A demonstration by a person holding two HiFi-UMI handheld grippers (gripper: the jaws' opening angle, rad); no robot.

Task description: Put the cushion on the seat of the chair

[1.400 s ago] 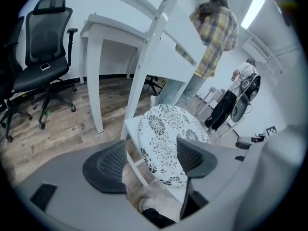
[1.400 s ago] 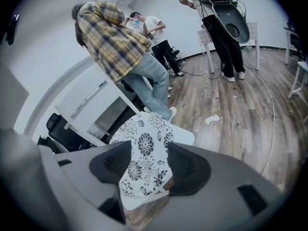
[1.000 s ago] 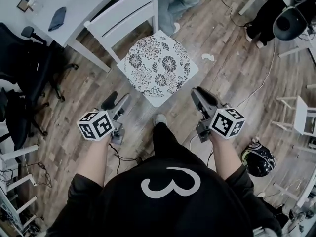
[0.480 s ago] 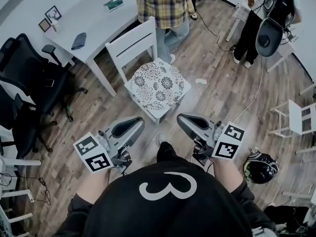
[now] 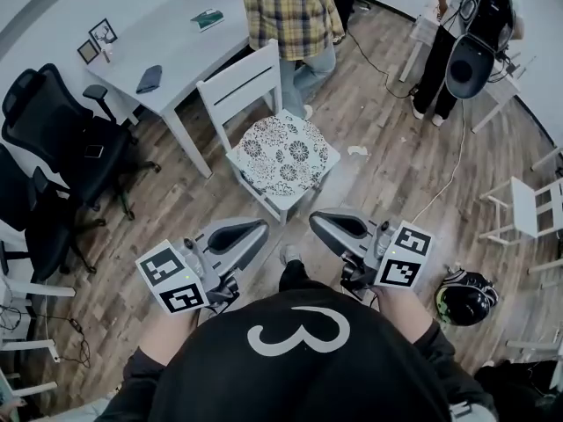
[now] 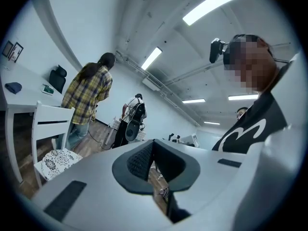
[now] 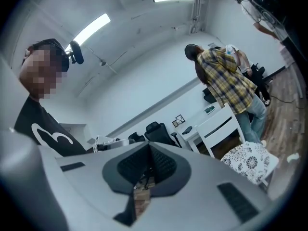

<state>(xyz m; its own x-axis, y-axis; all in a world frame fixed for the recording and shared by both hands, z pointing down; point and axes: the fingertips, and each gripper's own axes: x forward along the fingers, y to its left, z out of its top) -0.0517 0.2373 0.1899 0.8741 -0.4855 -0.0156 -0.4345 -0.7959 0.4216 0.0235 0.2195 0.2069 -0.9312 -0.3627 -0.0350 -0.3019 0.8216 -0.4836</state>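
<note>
A white table (image 5: 176,42) stands far ahead of the two grippers, off to their left. A person in a plaid shirt (image 5: 286,7) stands beyond the chair (image 5: 236,84), which is white and sits straight ahead of the grippers with its back toward the table. The flowered cushion (image 5: 286,152) lies flat on the chair's seat, well apart from both grippers. The left gripper (image 5: 255,229) and right gripper (image 5: 318,221) are held side by side, pointing toward the chair. Each has its jaws pressed together on nothing.
</note>
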